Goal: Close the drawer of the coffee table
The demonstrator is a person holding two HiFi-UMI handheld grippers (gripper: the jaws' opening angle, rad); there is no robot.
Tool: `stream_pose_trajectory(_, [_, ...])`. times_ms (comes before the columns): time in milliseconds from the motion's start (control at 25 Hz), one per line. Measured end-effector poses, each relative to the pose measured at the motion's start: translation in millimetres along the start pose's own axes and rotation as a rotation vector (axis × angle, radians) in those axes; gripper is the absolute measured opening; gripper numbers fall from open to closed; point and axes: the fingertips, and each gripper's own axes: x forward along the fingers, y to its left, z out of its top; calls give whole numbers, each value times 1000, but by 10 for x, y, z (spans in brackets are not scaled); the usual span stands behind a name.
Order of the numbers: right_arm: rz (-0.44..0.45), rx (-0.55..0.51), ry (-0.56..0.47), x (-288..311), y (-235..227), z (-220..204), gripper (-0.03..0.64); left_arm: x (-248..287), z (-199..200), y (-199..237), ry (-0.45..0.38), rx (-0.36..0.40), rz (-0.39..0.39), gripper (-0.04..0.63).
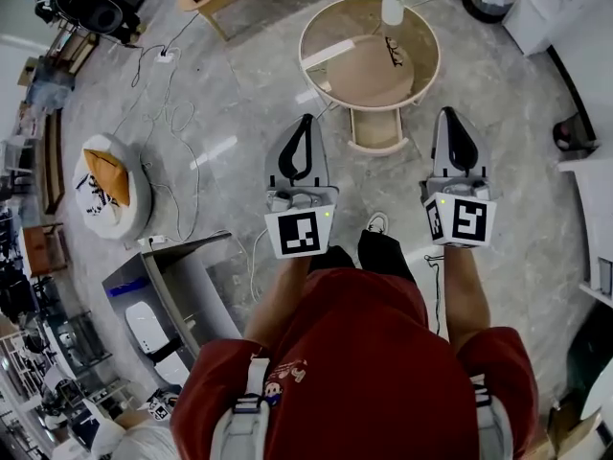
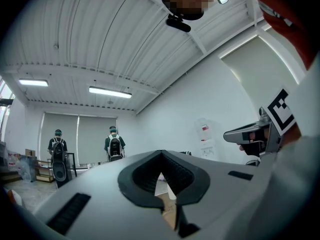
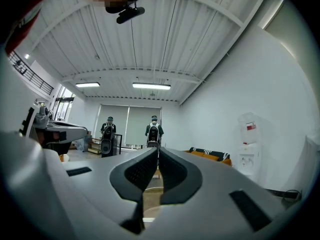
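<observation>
grey stone floor (image 1: pixel 239 94) fills most of the room, w/ thin white cables (image 1: pixel 172 113) lying on it at the left side. the person in a red shirt (image 1: pixel 354 353) stands about in the middle, facing a round coffee table (image 1: pixel 364 80), both arms stretched in front w/ one tool in each hand. far behind the table, in the gripper views, two ppl w/ backpacks (image 3: pixel 153 131) stand before closed blinds.

both tools are held level and point toward the table, well apart from it. left gripper (image 1: pixel 306 119): jaws are closed, the tips meet, nothing btw them. right gripper (image 1: pixel 447 112): same, jaws together and empty.

the drawer (image 1: pixel 376 132) is open. it sticks out from the near edge of the coffee table toward the person, approx. btw the lines of the two grippers, and neither one touches it.

at the far edge of the table top a white vase (image 1: pixel 393 8) w/ pale flowers stands upright. near the centre of the top lies a small dark thing (image 1: pixel 395 44), i cannot tell what.
</observation>
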Motion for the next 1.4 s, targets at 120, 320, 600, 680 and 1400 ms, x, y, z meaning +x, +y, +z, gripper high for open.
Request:
stream_pose_trajectory(120, [15, -16, 4, 107, -40, -75, 25, 179, -66, -79, 12, 2, -34, 12])
stream_pose_trajectory(320, [27, -47, 40, 192, -62, -324, 25, 457, -218, -228, -3, 7, -108, 12])
stream_pose_trajectory(600, [-52, -35, 127, 159, 37, -836, 25, 684, -605, -429, -73, -18, -221, 12])
stream_pose_trajectory(680, [-88, -17, 149, 217, 82, -1000, 25, 764, -783, -449, -67, -34, -256, 12])
stream_pose_trajectory(1400, [-206, 48, 307, 477, 702, -4546, 25, 939, -4362, -447, 40, -155, -311, 12])
